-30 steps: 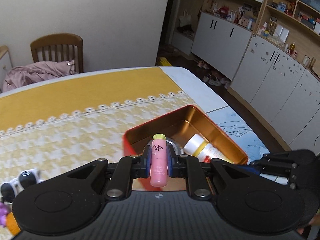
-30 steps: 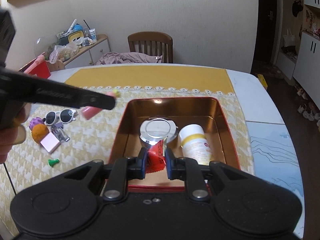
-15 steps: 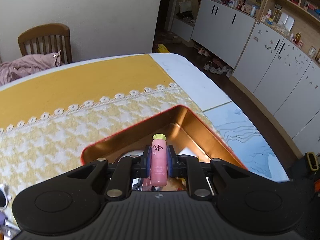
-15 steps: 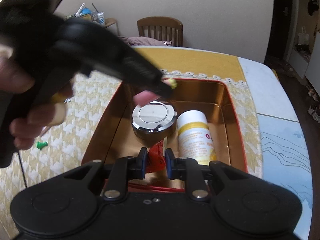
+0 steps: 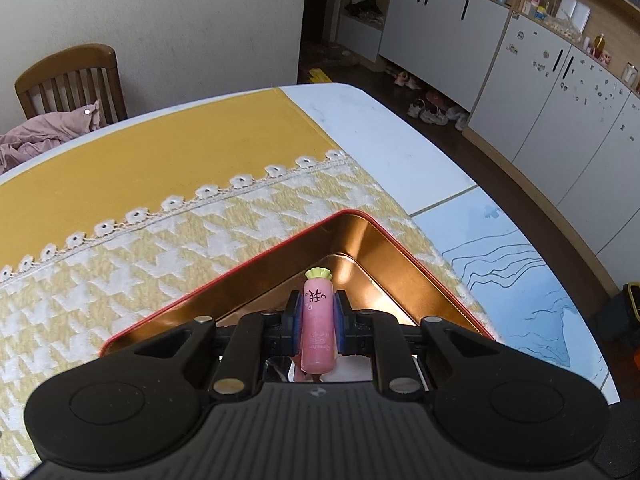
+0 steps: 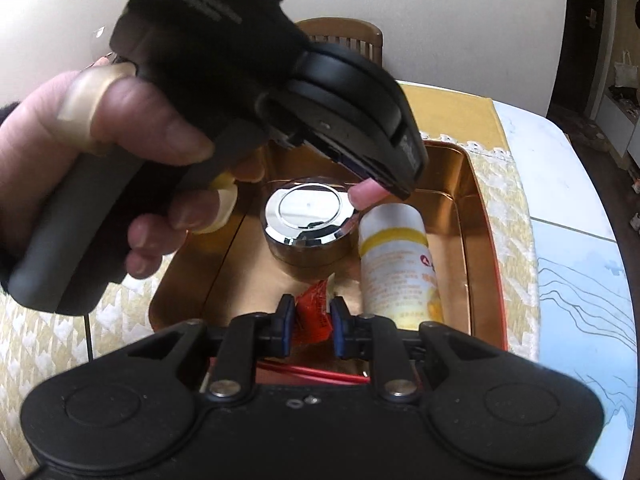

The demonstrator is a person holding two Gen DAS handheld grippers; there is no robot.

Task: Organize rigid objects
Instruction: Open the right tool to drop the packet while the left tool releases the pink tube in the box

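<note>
A copper-lined tin with a red rim [image 6: 476, 216] is shown on the yellow-and-white tablecloth [image 5: 168, 248], the largest item and the evident receptacle. Inside it, a chrome-lidded round jar [image 6: 310, 220] stands at the middle, and a white bottle with a yellow band [image 6: 396, 264] lies just to its right. The left gripper [image 5: 317, 320], carried by a hand [image 6: 100, 160], is held over the tin's far part; its jaws are clamped narrowly on a pink tube with a pale green cap [image 5: 317, 328], whose lower end hangs just above and to the right of the jar lid. The right gripper [image 6: 310, 326] is pinched on a small red packet [image 6: 314, 314] above the near floor of the tin. For a clean deposit, the tube is best lowered into bare floor clear of the jar before release, and the packet set down only once the other gripper is out of the way, since a collision over the tin appears possible.
</note>
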